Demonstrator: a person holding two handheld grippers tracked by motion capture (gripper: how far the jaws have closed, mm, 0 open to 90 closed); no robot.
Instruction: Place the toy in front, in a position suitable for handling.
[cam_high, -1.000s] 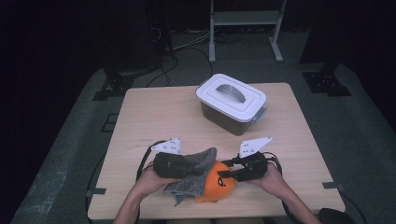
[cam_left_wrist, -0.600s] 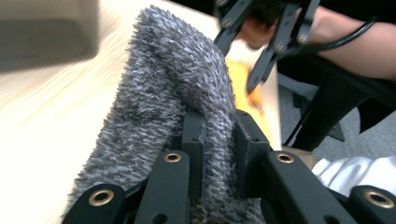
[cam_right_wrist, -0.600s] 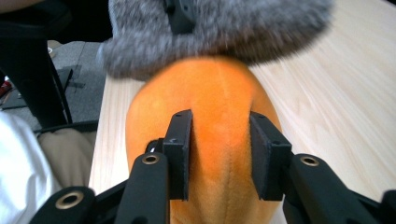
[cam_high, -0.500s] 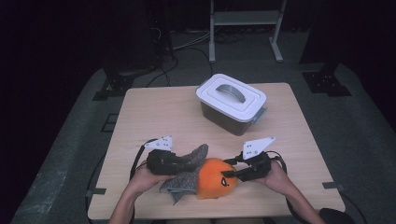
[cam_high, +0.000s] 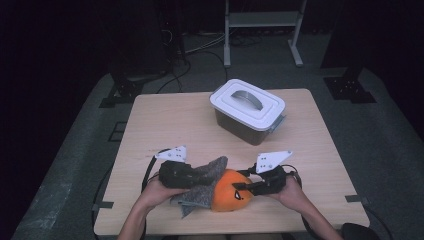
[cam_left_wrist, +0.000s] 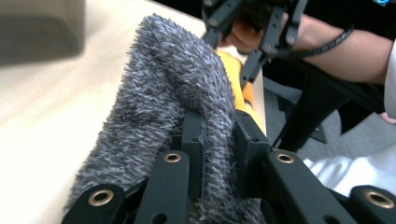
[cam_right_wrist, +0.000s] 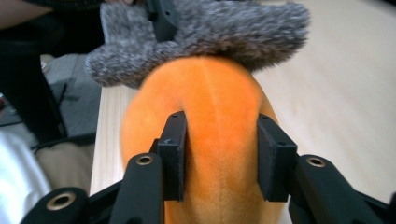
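Plush toy at near edge of table, between both hands: rounded orange velvety body, shaggy grey fuzzy wing or fin on its left. Left gripper clamped tight on grey fur. Right gripper jaws pressing the orange body's sides, having just been closing. Toy's face markings too small to read. White-lidded plastic bin stands far right, well apart.

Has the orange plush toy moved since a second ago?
No. The orange plush toy sits at the same spot near the table's front edge, same gap to the lidded box.
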